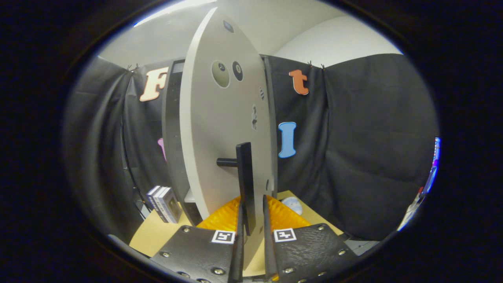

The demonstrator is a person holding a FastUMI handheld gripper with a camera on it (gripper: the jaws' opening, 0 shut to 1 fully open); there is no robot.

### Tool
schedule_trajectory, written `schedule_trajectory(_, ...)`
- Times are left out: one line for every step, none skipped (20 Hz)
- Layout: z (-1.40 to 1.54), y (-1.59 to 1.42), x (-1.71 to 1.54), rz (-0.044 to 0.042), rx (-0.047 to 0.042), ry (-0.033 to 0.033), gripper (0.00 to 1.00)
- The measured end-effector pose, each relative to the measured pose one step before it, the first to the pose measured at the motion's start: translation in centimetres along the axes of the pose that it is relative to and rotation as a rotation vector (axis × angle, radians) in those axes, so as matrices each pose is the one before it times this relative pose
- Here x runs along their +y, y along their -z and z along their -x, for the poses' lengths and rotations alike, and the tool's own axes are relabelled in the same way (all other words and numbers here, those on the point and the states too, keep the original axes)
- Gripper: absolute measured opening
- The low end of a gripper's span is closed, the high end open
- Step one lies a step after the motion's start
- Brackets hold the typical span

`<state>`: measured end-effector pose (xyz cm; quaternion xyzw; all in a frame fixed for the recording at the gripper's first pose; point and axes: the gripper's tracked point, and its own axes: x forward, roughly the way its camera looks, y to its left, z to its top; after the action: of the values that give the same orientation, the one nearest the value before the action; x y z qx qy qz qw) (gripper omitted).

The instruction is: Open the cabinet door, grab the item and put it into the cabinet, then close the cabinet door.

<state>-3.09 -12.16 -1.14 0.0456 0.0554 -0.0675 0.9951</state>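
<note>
A booth walled with black cloth (373,149), below a pale ceiling, encloses a light wooden tabletop (151,234). On the tabletop stands a cabinet (173,133) with a dark side panel; its pale grey door (220,129) is swung partly open and presents its broad face toward the camera, with two round hinge recesses near the top. A dark bar handle (245,177) stands upright on the door's lower half, carried on a short horizontal post that projects from the door to the left of the bar. The gripper (251,226) is at the near end of the scene, its two fingers (239,236) drawn close together, one on each side of the lower end of the handle; whether both fingers actually press on the bar cannot be told. Each finger mount carries a square black-and-white marker (223,236). An orange ribbed item (283,216) lies on the tabletop just beyond the fingers, low at the foot of the door, outside the cabinet. To the far right of it lies a small pale round disc (294,204). Left of the cabinet, a few books (164,203) stand leaning together on the tabletop, near the cloth wall.
</note>
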Motion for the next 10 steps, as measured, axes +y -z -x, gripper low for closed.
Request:
schedule_trajectory(0.033,-0.174,-1.160,0.00183,-0.00164,0.00497,0.21)
schedule_trajectory(0.103,-0.146,-0.866,-0.00185,-0.00244,0.00241,0.21)
schedule_trajectory(0.026,-0.028,-1.020,0.00156,-0.00003,0.00282,0.21)
schedule_trajectory(0.020,-0.004,-1.108,0.00009,-0.00087,0.00210,0.21)
schedule_trajectory(-0.031,-0.084,-0.831,-0.00115,-0.00051,-0.00641,0.21)
schedule_trajectory(0.133,-0.251,-0.355,-0.00379,-0.00844,-0.01638,0.21)
schedule_trajectory(-0.184,-0.304,-0.617,0.00848,-0.00937,-0.00505,0.21)
schedule_trajectory(-0.255,0.012,-1.135,0.02070,-0.00720,0.01150,0.21)
schedule_trajectory(-0.154,-0.203,-0.961,0.01216,-0.00704,0.00765,0.18)
schedule_trajectory(0.241,-0.092,-0.616,-0.00259,0.00032,-0.00149,0.18)
